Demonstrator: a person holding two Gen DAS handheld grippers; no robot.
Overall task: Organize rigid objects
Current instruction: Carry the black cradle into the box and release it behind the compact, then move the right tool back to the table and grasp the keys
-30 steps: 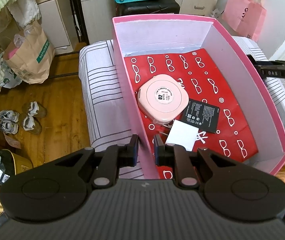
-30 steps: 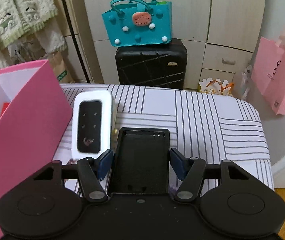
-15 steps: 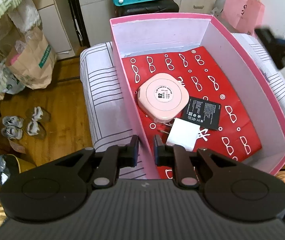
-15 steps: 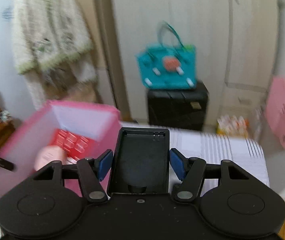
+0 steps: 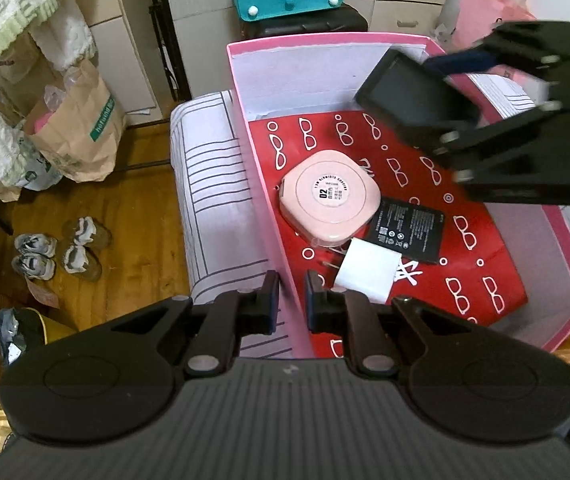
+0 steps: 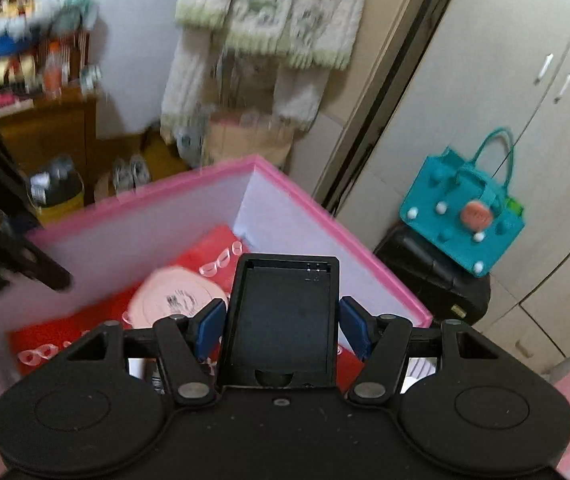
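Right gripper [image 6: 281, 322] pinches black tray [image 6: 283, 320] w/ both pads, over pink box [image 5: 261, 184]. Left gripper [image 5: 289, 296] clamped on box's near wall.

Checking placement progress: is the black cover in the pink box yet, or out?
Out: the right gripper holds the black cover in the air above the pink box.

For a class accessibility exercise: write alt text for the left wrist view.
The left claw pinches the near wall of an open pink box holding a pink case, black battery and white charger, while the right claw carries a black tray above it.
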